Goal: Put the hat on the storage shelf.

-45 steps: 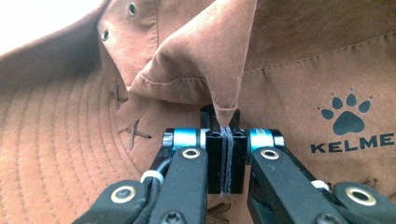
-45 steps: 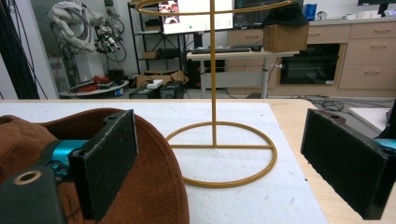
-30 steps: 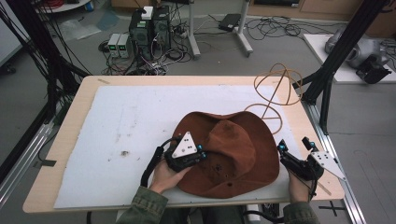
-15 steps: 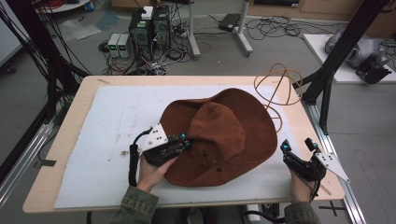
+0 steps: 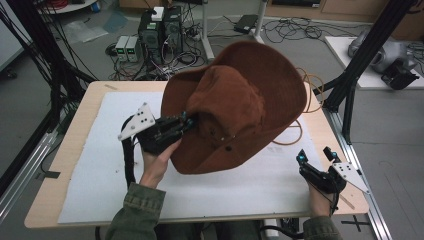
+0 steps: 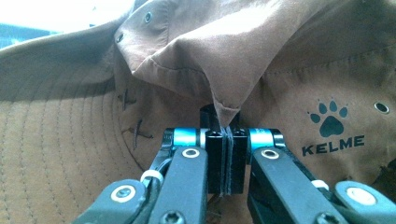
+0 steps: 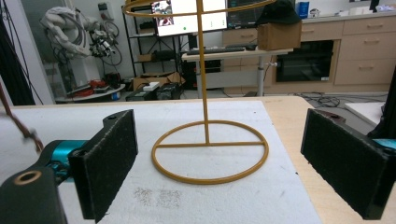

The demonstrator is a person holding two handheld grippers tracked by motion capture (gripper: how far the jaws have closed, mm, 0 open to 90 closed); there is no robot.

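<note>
A brown wide-brimmed hat (image 5: 235,107) hangs tilted in the air above the middle of the table. My left gripper (image 5: 187,121) is shut on a fold of the hat's crown (image 6: 224,100), which is pinched between the two pads. A paw print and the word KELME show on the fabric (image 6: 332,133). My right gripper (image 5: 315,156) rests at the front right of the table, open with nothing between its pads (image 7: 109,161). Straight ahead of it stands a yellow wire hat stand (image 7: 208,144), with its ring base on the white mat; behind the hat it is the yellow wire hat stand (image 5: 300,125).
A white mat (image 5: 95,165) covers most of the wooden table (image 5: 80,115). Black frame posts (image 5: 360,65) rise at both sides. Cables and computer boxes (image 5: 160,27) lie on the floor beyond the far edge.
The left gripper has lifted the hat off the mat and carried it up and away from the front edge. The brim now faces the camera. The right gripper has stayed put.
</note>
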